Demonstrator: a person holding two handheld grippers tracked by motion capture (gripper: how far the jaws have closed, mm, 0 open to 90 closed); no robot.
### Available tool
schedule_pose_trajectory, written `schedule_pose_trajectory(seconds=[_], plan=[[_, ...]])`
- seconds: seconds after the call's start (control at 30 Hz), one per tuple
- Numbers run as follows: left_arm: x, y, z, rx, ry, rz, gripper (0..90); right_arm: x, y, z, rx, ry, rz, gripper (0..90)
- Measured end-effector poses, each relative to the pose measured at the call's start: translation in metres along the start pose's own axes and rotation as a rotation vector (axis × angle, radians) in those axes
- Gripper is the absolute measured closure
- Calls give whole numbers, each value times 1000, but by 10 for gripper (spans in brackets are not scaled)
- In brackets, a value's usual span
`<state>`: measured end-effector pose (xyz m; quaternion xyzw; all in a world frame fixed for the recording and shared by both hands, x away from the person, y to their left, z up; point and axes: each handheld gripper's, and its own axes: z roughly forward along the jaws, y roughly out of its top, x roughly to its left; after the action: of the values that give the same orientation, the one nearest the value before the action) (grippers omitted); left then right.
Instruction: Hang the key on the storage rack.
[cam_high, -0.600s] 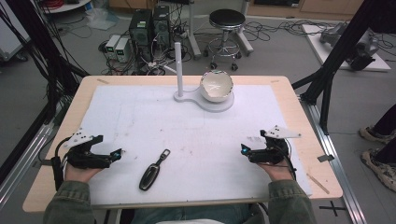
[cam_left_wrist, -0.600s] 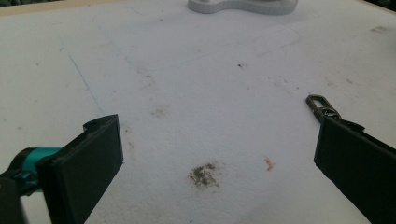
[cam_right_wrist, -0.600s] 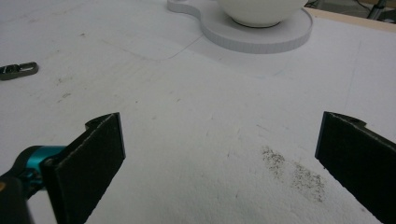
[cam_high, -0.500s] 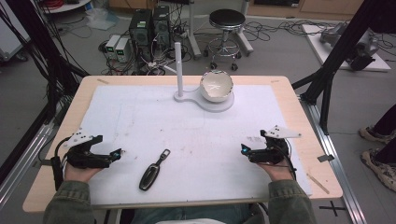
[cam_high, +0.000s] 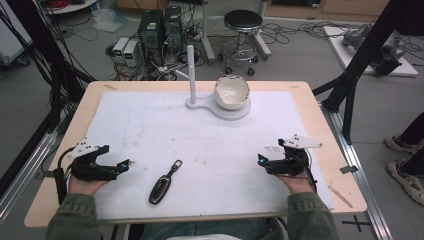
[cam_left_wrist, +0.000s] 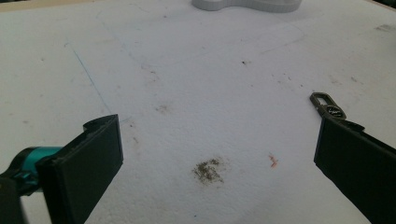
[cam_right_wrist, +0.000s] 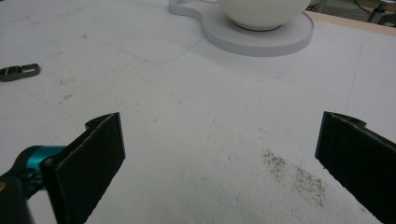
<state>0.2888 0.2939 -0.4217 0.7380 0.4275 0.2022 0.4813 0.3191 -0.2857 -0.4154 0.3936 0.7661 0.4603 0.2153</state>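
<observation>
In the high view, the left gripper (cam_high: 126, 163) is seen at the near left of the white mat (cam_high: 150, 125), and the right gripper (cam_high: 261, 161) at the near right. Both are held low by the hands, and nothing is held in either one. A black car key (cam_high: 164, 183) is seen lying flat on the mat, near the front edge, just to the right of the left gripper and well apart from the right one. Nothing touches the key. At the far side, a white stand (cam_high: 220, 107) is set on the mat, with a thin post (cam_high: 190, 72) on its left and a white bowl (cam_high: 231, 92) on its round part. The bowl looks empty from above.

In the left gripper view, the jaws are spread wide over bare mat. The metal ring end of the key (cam_left_wrist: 328, 103) is seen just past the right jaw. The edge of the stand (cam_left_wrist: 247, 4) is seen far off at the top.

In the right gripper view, the jaws are also spread wide, with bare mat between them. The bowl (cam_right_wrist: 261, 11) is seen far ahead on the stand (cam_right_wrist: 261, 39), and its inside is hidden. The ring end of the key (cam_right_wrist: 18, 71) is seen far to the left.

The work seems to be at its start: the key is not yet picked up. For the next move, the left gripper probably needs to be turned right and brought over the key, so that it sits between the jaws.
</observation>
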Motion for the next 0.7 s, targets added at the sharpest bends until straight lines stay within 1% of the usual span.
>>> schedule_pose_trajectory(seconds=[0.27, 0.53, 0.57, 0.6, 0.7], plan=[[0, -1, 2, 14, 3, -1, 17, -1, 0, 0, -1, -2, 2, 4], [0, -1, 5, 48, 9, -9, 17, -1, 0, 2, 10, 2, 4, 4], [1, 0, 6, 55, 10, -5, 18, -1, 0, 2, 10, 1, 4, 4], [1, 0, 6, 55, 10, -5, 18, -1, 0, 2, 4, 1, -4, 4], [-2, 3, 11, 88, 5, 5, 17, -1, 0, 0, 0, -5, 1, 4]])
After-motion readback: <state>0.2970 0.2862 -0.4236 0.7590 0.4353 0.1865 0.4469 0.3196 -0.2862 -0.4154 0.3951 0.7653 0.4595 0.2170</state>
